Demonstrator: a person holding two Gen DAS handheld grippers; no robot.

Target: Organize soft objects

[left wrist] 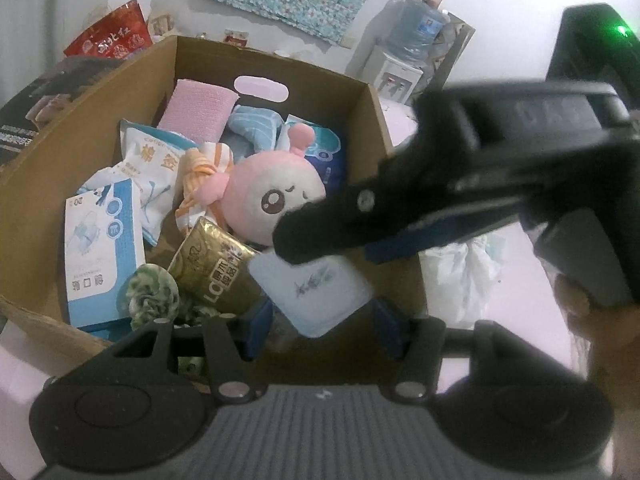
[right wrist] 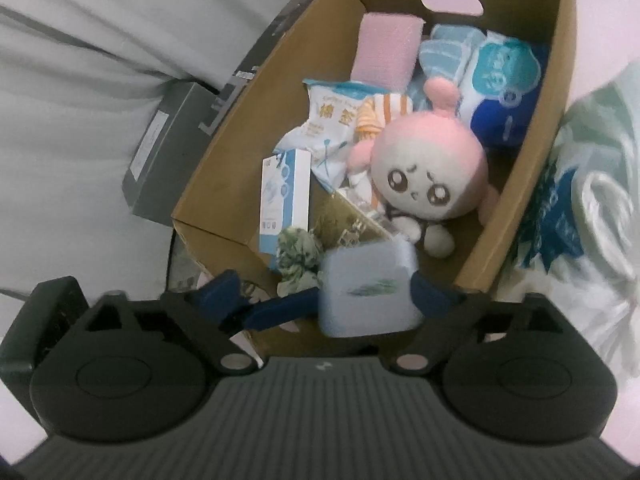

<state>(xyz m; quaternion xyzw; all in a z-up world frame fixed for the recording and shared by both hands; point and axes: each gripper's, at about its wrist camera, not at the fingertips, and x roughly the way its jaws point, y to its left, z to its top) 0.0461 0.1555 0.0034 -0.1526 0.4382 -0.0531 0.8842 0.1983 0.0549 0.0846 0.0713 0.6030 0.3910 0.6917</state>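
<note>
- At the left wall of the cardboard box [left wrist: 80, 120] we see a white-and-blue carton [left wrist: 100, 248] standing on end, with a green patterned cloth [left wrist: 154, 292] bunched at the box's near left corner.
- Next to these lie a gold packet [left wrist: 216, 268] and, further back, a white bag [left wrist: 152, 160] with blue print; a pink towel [left wrist: 200, 108] leans on the far wall below the handle cut-out.
- In the middle of the box sits a pink-and-white plush toy [left wrist: 272, 196], face up, with a blue pack [left wrist: 328, 152] behind it in the far right corner.
- The pale blue packet [left wrist: 316, 292], blurred, is at the near wall of the box, right of the gold packet.
- The left gripper [left wrist: 324, 320] has a blue finger on either side of that packet; we cannot tell whether they press on it.
- The right gripper [right wrist: 324, 292] is spread wide. The packet lies between its fingers, near the right one, with a clear gap at the left one.
- Outside the right wall of the box we see a crumpled plastic bag [left wrist: 460, 276].
</note>
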